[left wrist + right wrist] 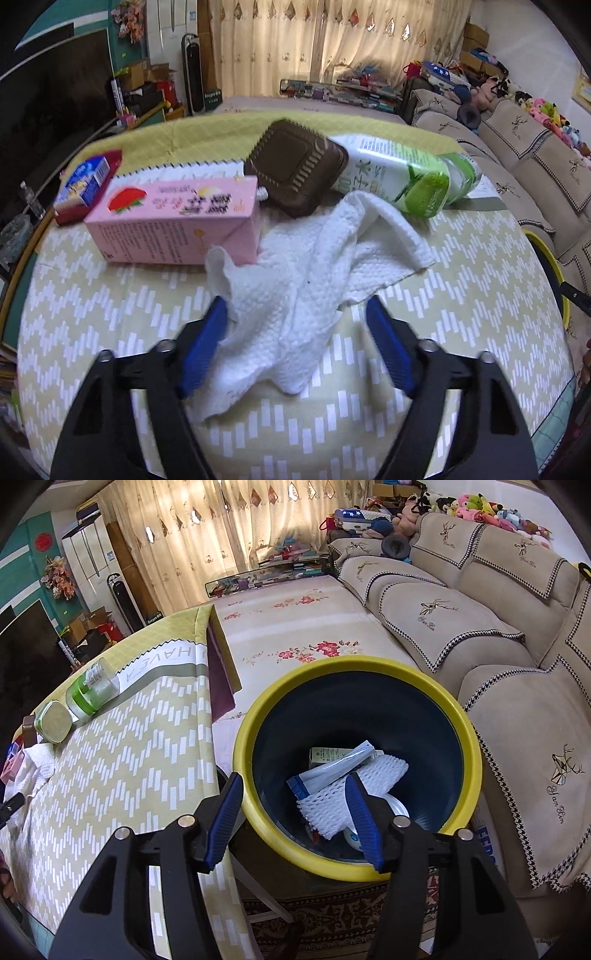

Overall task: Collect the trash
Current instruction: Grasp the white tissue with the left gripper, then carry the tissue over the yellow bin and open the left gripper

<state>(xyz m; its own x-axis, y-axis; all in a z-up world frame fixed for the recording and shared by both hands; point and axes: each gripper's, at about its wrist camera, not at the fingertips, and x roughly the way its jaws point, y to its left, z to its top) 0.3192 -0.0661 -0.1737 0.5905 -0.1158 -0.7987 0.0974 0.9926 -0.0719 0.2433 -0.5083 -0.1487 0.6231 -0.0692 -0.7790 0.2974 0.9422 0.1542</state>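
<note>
A crumpled white paper towel (295, 273) lies on the table between the fingers of my left gripper (297, 306), which is open around its near end. Behind it lie a pink carton (173, 225), a brown plastic box (295, 170) and a green-labelled bottle (406, 177). My right gripper (293, 786) is open and empty, over the near rim of a yellow-rimmed dark bin (369, 668). The bin holds a white foam net (354, 782), a blue-white sachet (332, 768) and other trash. The bottle also shows in the right wrist view (92, 690).
A blue and red snack pack (85, 184) lies at the table's far left. The table has a yellow-green zigzag cloth (461, 314). A beige sofa (498, 627) stands right of the bin, with a floral bench (295, 627) behind it.
</note>
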